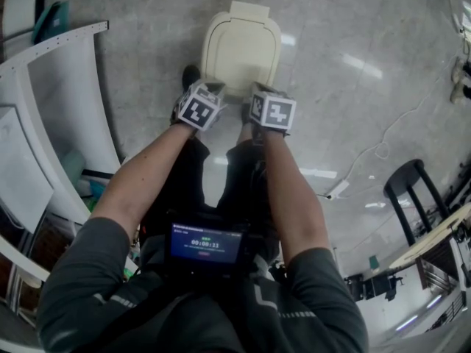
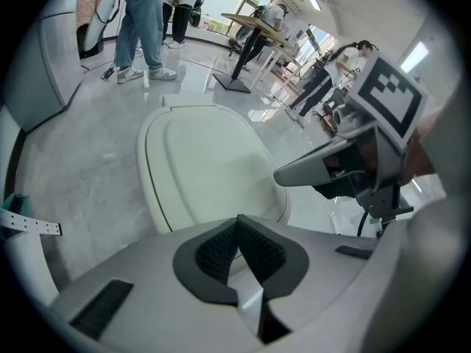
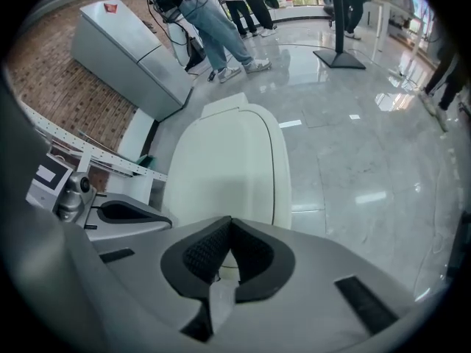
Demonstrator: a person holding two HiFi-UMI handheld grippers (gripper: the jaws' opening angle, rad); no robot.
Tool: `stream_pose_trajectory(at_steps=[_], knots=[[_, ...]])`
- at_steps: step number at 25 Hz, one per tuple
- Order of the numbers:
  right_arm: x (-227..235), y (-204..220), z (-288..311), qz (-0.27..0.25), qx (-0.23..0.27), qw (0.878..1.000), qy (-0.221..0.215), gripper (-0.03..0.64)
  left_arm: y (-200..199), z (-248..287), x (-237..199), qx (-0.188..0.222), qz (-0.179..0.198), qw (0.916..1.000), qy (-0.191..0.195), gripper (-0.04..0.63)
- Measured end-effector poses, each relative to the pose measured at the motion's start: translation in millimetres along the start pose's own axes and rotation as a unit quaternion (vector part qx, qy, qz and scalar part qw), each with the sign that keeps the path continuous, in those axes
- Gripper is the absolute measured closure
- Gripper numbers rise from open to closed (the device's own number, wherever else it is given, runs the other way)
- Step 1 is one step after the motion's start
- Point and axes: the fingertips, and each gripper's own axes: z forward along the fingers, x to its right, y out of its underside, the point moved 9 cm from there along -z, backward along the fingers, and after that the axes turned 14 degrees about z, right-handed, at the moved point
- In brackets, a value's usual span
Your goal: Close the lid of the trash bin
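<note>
The trash bin [image 1: 241, 46] stands in the upper middle of the head view on a glossy grey stone-patterned floor [image 1: 353, 65]. It is cream plastic with a matte look, a rounded rectangle seen from above. Its lid [image 2: 210, 164] lies flat and shut, a smooth shallow panel with soft corners and a thin dark seam around its edge. A small square tab sticks out at the far end of the bin.

The left gripper [image 2: 237, 223] fills the bottom of its own view with pale grey moulded plastic. Its two black ribbed pads [image 2: 213, 252] are clenched tip to tip with nothing between them. The right gripper [image 3: 229, 223] looks the same in its view: the dark knurled pads [image 3: 202, 254] are pressed together at the tips and empty. Both grippers sit just below the bin in the head view, side by side, each carrying a cube with black and white square markers. Their tips point over the near edge of the lid, but no view shows whether they touch it.

A white curved panel [image 1: 66, 123] with a row of small holes along its rim runs down the left of the head view. A black stool [image 1: 412, 190] stands at the right, and a thin pale cable [image 1: 375, 149] loops across the floor. A red brick wall [image 3: 73, 101] fills the left side of the right gripper view, behind a grey box-shaped cabinet [image 3: 132, 50].
</note>
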Motion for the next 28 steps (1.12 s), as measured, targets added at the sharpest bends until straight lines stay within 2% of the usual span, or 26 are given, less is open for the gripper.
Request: stream_pose_trajectory(at_steps=[6,9,13,17,21,28], knots=[[-8.8,-20.6,-40.1,-0.009,0.044,0.999,-0.021,0.606,-24.2,-45.2,-17.1,0.067,-0.007,0.9959,-0.061,0.6],[-17.8,-38.8,-71.2,-0.015,0.076,0.996,-0.036,0.606,-47.8,-70.9,-17.5,0.106,-0.012,0.9921,-0.066,0.6],[-32.5,-62.6,-115.4,-0.024,0.111,0.992,-0.047,0.606,-82.9,-108.6,-12.2,0.14,0.008,0.9878,-0.067,0.6],[-48.0,-83.8,-167.4,-0.025,0.155,0.985,-0.067,0.606,-112.6,-151.5,-2.0,0.179,0.015,0.98,-0.086,0.6],[-59.6,-98.0,-208.6,-0.024,0.19,0.978,-0.086,0.606,-133.3,-196.7,5.7,0.235,0.016,0.9669,-0.097,0.6],[-70.4,-94.6,-259.8,-0.071,0.223,0.967,-0.104,0.606,-137.3,-249.2,20.4,0.266,0.032,0.956,-0.118,0.6]])
